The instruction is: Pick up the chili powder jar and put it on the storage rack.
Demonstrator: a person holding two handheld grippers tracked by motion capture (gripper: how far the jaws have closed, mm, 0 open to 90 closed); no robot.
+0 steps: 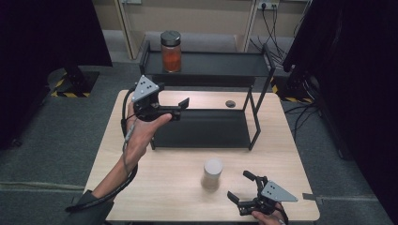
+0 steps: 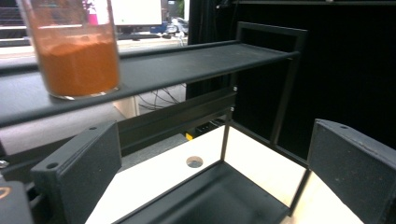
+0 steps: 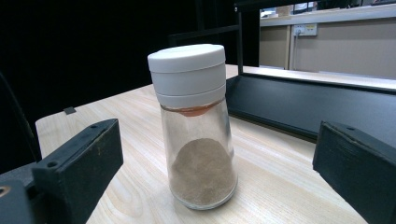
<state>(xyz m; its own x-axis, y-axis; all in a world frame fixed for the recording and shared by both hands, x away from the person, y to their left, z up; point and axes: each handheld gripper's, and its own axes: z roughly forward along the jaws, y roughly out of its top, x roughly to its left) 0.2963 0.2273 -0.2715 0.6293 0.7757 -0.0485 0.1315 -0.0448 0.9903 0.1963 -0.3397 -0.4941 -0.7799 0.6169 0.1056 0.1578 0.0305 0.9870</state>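
A glass jar of orange powder (image 1: 171,51) with a dark lid stands on the left of the black rack's top shelf (image 1: 220,63). My left gripper (image 1: 180,108) hovers open by the rack's left end, below that shelf, with nothing between its jaws. In the left gripper view the jar (image 2: 74,46) is up and to the left of the gripper (image 2: 215,177). A white-capped glass shaker of brown powder (image 1: 212,173) stands upright on the table. My right gripper (image 1: 238,185) is open just right of it. In the right gripper view the shaker (image 3: 198,126) stands ahead of the spread jaws, untouched.
The two-tier black rack has a lower tray (image 1: 206,129) resting on the wooden table (image 1: 164,187). A small round hole (image 1: 230,103) marks the tabletop behind the tray. Dark curtains flank the table, and cables lie on the floor at the back right.
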